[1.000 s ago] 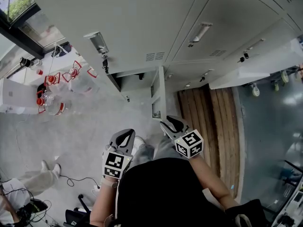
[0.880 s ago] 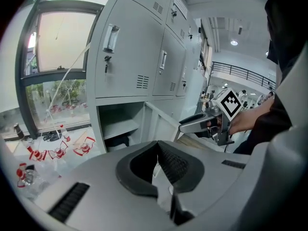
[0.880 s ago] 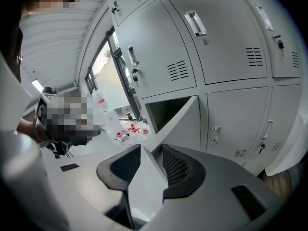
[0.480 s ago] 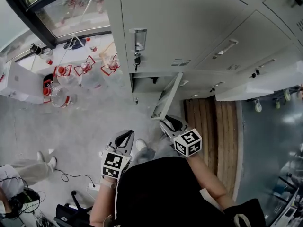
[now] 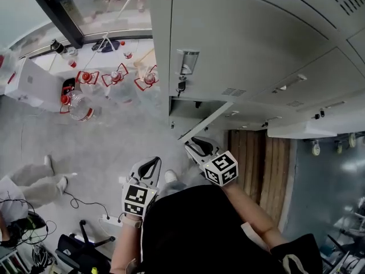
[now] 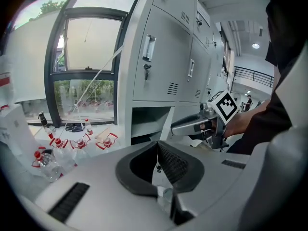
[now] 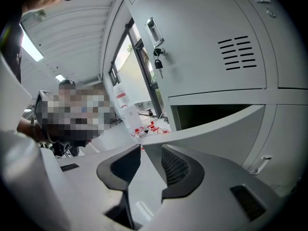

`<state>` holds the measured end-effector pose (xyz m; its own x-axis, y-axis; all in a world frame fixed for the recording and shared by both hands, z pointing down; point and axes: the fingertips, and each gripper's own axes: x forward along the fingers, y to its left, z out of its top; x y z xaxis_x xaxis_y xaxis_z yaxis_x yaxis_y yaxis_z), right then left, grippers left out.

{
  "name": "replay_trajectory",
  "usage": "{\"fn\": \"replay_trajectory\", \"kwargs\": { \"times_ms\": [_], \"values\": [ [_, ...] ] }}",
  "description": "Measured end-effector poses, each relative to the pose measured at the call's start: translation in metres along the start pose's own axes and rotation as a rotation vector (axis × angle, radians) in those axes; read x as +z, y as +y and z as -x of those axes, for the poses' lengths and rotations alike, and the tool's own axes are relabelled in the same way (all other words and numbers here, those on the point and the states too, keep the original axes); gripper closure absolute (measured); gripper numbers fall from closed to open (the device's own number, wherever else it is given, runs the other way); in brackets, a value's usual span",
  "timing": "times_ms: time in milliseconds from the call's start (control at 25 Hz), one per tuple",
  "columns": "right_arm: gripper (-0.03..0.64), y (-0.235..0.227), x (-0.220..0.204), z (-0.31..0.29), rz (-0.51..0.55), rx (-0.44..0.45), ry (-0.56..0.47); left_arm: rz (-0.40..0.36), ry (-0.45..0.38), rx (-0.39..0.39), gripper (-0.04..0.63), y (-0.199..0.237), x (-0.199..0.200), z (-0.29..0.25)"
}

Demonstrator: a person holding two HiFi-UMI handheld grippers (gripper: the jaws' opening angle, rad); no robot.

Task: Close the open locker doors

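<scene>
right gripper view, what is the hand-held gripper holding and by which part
The right hand-held gripper clamps the open locker door by its free edge.

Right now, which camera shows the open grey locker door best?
The head view: the open grey metal locker door shows its full width and opening angle. The right gripper view crops it at the fingers; the left gripper view, a thin sliver.

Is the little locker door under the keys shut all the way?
No, the locker door stands out at a slant, and the dark space inside shows behind it.
</scene>
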<state>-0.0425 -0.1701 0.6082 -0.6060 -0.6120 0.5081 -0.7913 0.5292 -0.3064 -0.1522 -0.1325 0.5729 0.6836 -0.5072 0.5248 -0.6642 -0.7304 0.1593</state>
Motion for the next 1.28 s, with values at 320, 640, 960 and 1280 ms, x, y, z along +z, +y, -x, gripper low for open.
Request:
{"fn": "replay_trajectory", "kwargs": {
  "times_ms": [320,640,960,1280],
  "values": [
    [0.46,-0.021,0.018,-0.026,0.053,0.088,0.037,0.055,0.0,0.091,0.576,0.014,0.009,-0.016],
    [0.46,-0.037,0.031,-0.049,0.098,0.152,0.069,0.106,0.0,0.171,0.577,0.021,0.012,-0.026],
    [0.459,-0.054,0.039,-0.067,0.151,0.179,0.104,0.158,-0.005,0.241,0.575,0.026,0.017,-0.032],
    [0.42,-0.071,0.04,-0.083,0.204,0.167,0.133,0.2,-0.004,0.302,0.575,0.032,0.014,-0.033]
  ]
}}
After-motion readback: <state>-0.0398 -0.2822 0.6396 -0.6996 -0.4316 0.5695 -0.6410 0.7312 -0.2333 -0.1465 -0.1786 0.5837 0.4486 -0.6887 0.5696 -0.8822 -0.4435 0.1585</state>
